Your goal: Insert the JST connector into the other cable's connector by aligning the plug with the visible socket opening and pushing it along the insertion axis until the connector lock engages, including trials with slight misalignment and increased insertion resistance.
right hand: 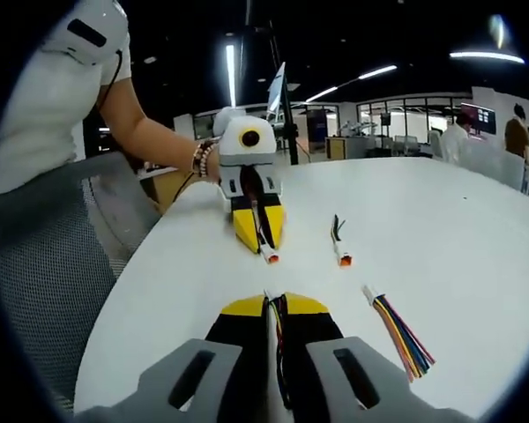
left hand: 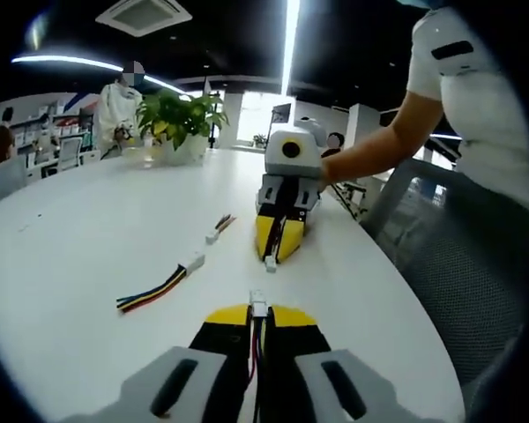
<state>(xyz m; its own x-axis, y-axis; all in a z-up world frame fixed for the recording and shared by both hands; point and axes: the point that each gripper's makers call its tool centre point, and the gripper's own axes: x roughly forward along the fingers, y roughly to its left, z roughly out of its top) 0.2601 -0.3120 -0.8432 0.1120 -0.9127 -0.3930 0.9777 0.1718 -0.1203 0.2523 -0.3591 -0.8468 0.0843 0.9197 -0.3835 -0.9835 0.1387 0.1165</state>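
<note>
My left gripper (left hand: pixel 258 310) is shut on a cable, whose white JST connector (left hand: pixel 258 303) sticks out past the yellow tips. Facing it across a short gap on the white table (left hand: pixel 88 229), my right gripper (left hand: pixel 276 251) is shut on the other cable, its small white connector (left hand: pixel 271 262) pointing toward mine. In the right gripper view, the right gripper (right hand: pixel 273 304) pinches dark wires between its yellow tips. Beyond it, the left gripper (right hand: pixel 263 242) shows its connector (right hand: pixel 270 256). The two connectors are apart and roughly in line.
Two spare cables lie on the table: a multi-coloured bundle (left hand: pixel 159 289) (right hand: pixel 398 328) and a short dark lead (left hand: pixel 219 227) (right hand: pixel 339 242). A potted plant (left hand: pixel 181 119) stands at the far end. A mesh chair (left hand: pixel 450 264) and the person's arm (right hand: pixel 150 132) border the table's curved edge.
</note>
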